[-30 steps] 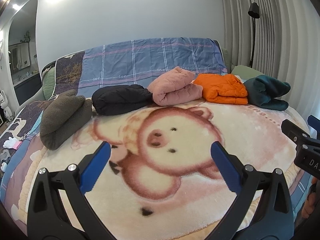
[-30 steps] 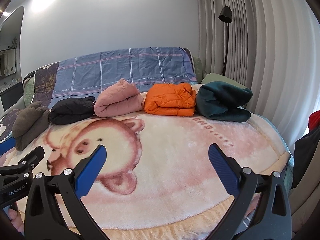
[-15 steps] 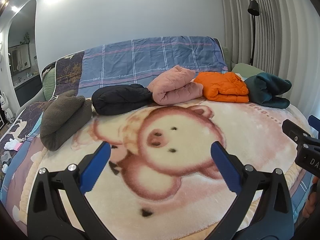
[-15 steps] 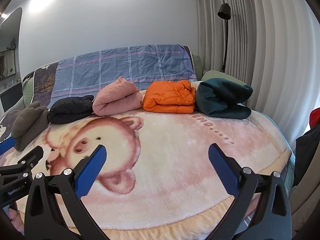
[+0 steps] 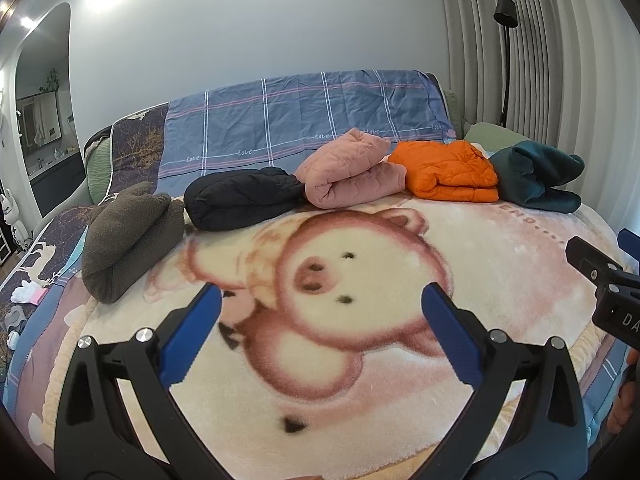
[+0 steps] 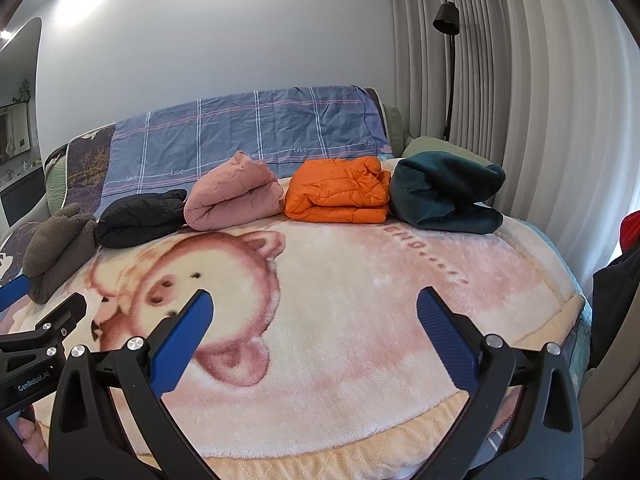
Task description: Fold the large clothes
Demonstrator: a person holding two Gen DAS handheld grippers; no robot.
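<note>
- Along the far edge of the pig-print blanket [image 5: 460, 240]: five folded garments in a row running left to right, each touching or just beside its neighbour — brown fleece [image 5: 128, 236], black jacket [image 5: 240, 198], pink quilted jacket [image 5: 352, 172], orange puffer [image 5: 448, 176], teal garment [image 5: 536, 180].
- Axes: each bundle's long side lies roughly along the row; the brown fleece is skewed, angling toward you.
- Left gripper [image 5: 320, 328]: jaws spread wide, nothing between them, above bare blanket.
- Right gripper [image 6: 314, 322]: likewise spread and empty.
- Step in hand: you appear to be between garments; no unfolded piece lies on the blanket.
- Next move: you need to fetch another garment. Dark and red cloth [image 6: 616, 276] at the right edge may be the supply, though it is too cropped to tell.
</note>
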